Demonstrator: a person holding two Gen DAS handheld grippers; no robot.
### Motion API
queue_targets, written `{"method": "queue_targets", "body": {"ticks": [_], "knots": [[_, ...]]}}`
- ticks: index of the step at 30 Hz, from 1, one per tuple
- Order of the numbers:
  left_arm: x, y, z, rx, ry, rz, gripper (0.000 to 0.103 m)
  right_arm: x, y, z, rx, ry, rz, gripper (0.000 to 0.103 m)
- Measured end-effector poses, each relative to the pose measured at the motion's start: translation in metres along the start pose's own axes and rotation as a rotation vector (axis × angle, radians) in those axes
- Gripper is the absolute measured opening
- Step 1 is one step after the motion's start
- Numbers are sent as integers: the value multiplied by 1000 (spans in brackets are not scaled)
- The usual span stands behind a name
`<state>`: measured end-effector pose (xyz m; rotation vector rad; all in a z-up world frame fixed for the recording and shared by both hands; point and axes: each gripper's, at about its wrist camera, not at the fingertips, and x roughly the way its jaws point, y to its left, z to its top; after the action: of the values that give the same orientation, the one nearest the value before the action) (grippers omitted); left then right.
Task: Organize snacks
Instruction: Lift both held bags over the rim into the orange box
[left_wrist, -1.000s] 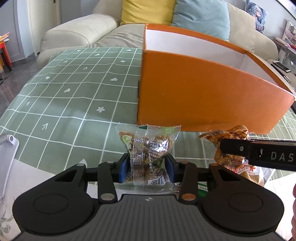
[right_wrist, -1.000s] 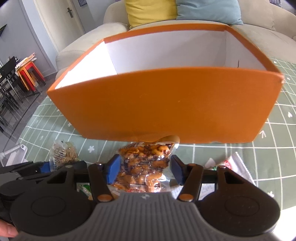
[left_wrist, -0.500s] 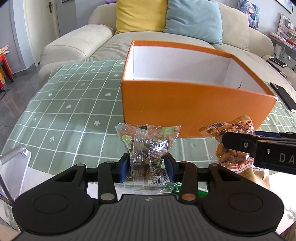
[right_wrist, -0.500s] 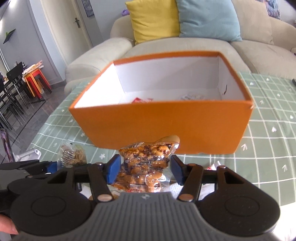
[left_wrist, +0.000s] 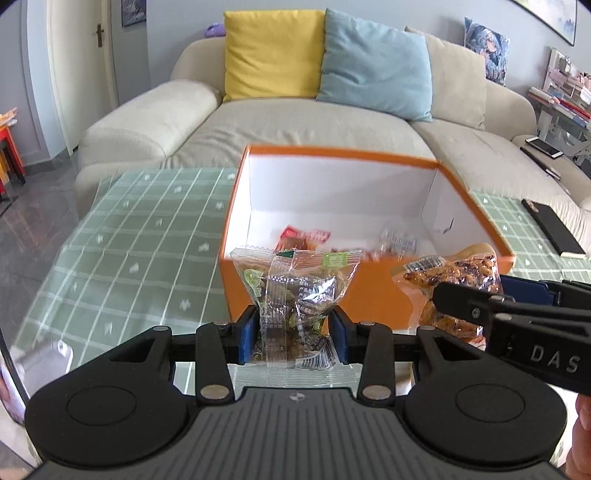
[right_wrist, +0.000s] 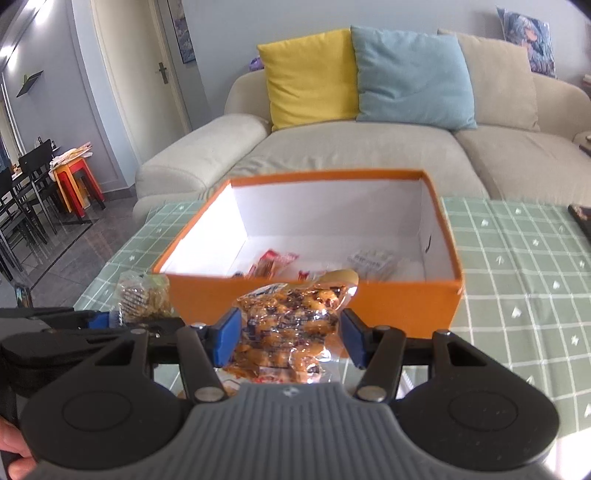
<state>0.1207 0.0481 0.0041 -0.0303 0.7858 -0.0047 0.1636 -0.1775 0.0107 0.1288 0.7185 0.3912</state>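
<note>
Both packets ride high so they can clear the orange box's (left_wrist: 280, 291) near wall: the left tool (left_wrist: 292, 334) is clamped on a clear snack packet (left_wrist: 295, 291), the right tool (right_wrist: 291, 338) pinches an orange snack packet (right_wrist: 291, 321). That wall stands between them and the snacks inside (right_wrist: 273, 260). A sofa (right_wrist: 332, 147) sits beyond the surface's (left_wrist: 129, 240) far edge.

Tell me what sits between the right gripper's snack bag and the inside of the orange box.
Only the box's near orange wall lies between; the nut bag, clamped in the right gripper, overlaps its top edge in the right wrist view.
</note>
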Motion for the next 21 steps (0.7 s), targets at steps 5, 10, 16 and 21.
{"method": "queue_targets", "body": {"ticks": [5, 10, 16, 21], "knots": [[3, -9, 30, 26, -15, -14, 46, 3, -7, 24, -16, -20, -20, 56], [20, -19, 55, 53, 1, -29, 46, 17, -17, 46, -27, -30, -51, 21], [55, -28, 67, 64, 64, -45, 46, 51, -35, 69, 22, 13, -49, 20], [77, -23, 67, 41, 114, -88, 46, 82, -43, 74, 24, 77, -66, 0]]}}
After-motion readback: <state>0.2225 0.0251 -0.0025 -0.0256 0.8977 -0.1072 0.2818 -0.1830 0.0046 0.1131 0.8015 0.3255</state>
